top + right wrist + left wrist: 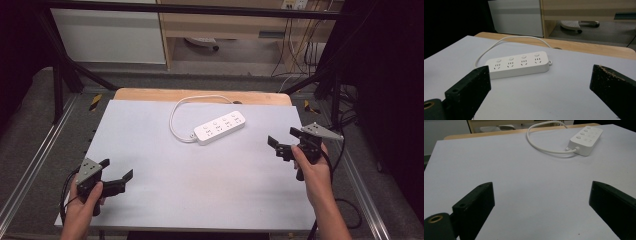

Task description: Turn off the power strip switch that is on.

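A white power strip (220, 127) with several sockets and buttons lies at the far middle of the white table top (200, 175). Its white cable (180, 107) loops off to the left and back. My left gripper (117, 170) hangs open over the near left corner, nothing between its jaws; its own view has the power strip (586, 140) far off at the upper right. My right gripper (285, 140) stands open at the right side, to the right of the strip. In the right gripper view the power strip (517, 64) lies ahead, between the jaws but well beyond them.
A wooden board edge (200, 95) runs along the table's far side. Black frame bars (65, 65) rise at the left and right. A wooden shelf unit (225, 25) and hanging cables (300, 45) stand beyond the table. Grey floor surrounds it.
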`<state>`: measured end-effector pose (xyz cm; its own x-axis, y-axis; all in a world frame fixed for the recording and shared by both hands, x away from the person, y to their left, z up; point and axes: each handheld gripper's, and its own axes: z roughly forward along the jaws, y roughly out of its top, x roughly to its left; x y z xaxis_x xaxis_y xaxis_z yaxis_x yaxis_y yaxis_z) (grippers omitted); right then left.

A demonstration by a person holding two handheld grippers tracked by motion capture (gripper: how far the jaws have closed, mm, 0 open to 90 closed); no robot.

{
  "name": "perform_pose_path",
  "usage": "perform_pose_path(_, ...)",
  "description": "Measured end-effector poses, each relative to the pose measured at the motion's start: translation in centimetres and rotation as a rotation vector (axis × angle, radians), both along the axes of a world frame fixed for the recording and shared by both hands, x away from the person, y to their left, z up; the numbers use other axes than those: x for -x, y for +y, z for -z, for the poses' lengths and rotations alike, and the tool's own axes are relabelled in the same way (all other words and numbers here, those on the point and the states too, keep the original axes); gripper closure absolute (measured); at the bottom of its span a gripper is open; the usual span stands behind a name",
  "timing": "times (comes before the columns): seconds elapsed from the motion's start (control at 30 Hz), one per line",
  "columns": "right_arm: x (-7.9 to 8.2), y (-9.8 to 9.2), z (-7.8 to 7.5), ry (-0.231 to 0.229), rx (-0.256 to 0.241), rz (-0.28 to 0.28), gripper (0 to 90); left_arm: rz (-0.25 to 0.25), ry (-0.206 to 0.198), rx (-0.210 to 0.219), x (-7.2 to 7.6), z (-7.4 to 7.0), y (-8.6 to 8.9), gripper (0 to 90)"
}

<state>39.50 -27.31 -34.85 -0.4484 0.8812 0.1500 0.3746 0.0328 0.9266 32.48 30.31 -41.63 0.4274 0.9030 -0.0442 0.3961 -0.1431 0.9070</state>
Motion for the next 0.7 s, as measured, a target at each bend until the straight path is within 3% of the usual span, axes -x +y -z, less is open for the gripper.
perform_pose_path(0.23,1.6,-1.0,0.6,-0.007,-0.015,0.017,4.3,0.002,-0.002,-0.001,0.0,0.0,0.0,6.1)
perform_pose_path(0.7,4.2,-1.3,2.6,-0.029,0.005,0.019,4.3,0.001,-0.001,-0.001,0.1,0.0,0.1,6.1)
